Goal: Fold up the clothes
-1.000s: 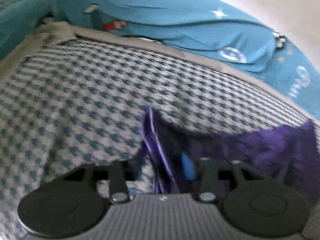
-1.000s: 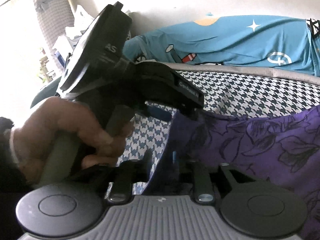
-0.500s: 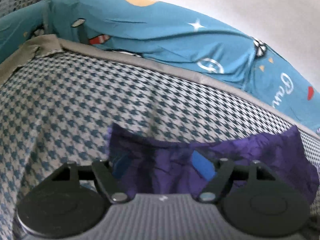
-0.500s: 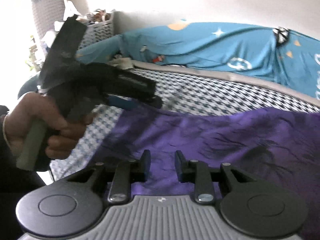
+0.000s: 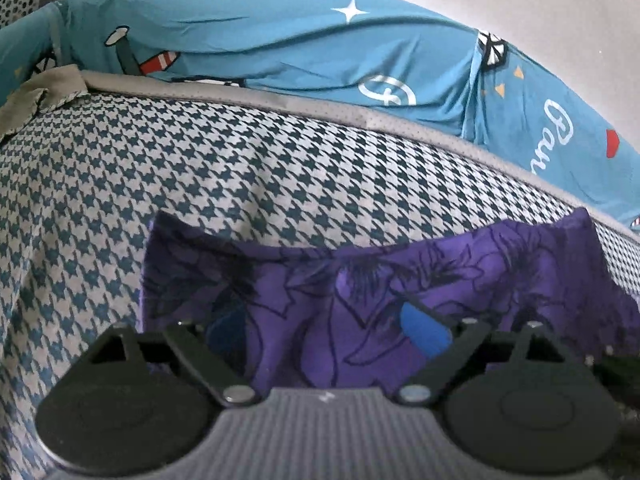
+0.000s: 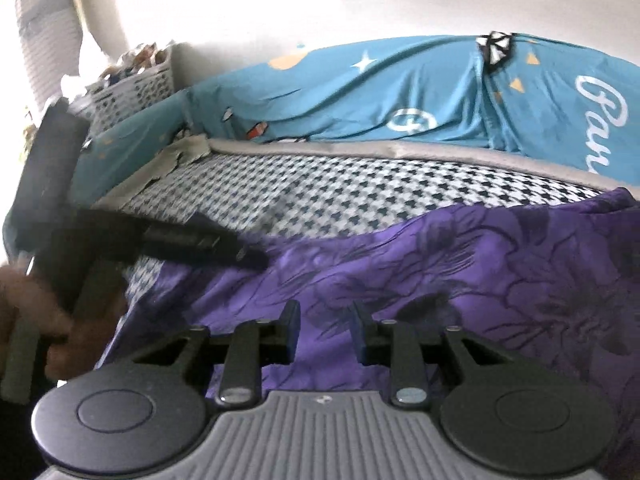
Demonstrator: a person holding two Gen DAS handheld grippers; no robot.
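A purple garment with a dark flower print (image 5: 460, 264) lies spread on the houndstooth bed cover (image 5: 240, 160). My left gripper (image 5: 324, 328) hovers over its left part, its jaws opening wide; the cloth lies under them and the blue pads (image 5: 424, 328) do not press it. In the right wrist view the same garment (image 6: 460, 280) fills the lower right. My right gripper (image 6: 325, 332) sits low over it with a narrow gap between its fingers and cloth showing through the gap, ungripped. A hand (image 6: 36, 320) holds the left gripper (image 6: 244, 256) at the cloth's left edge.
A blue printed sheet (image 5: 300, 40) drapes along the wall behind the bed, with a grey border strip (image 5: 280, 100) in front of it. A crumpled grey cloth (image 6: 176, 156) lies at the far left corner. A white perforated basket (image 6: 132, 92) stands beyond the bed's left end.
The left jaws opened and let go of the purple cloth's bunched edge, which now lies flat. The right gripper slid right over the garment, and the left gripper sank lower.
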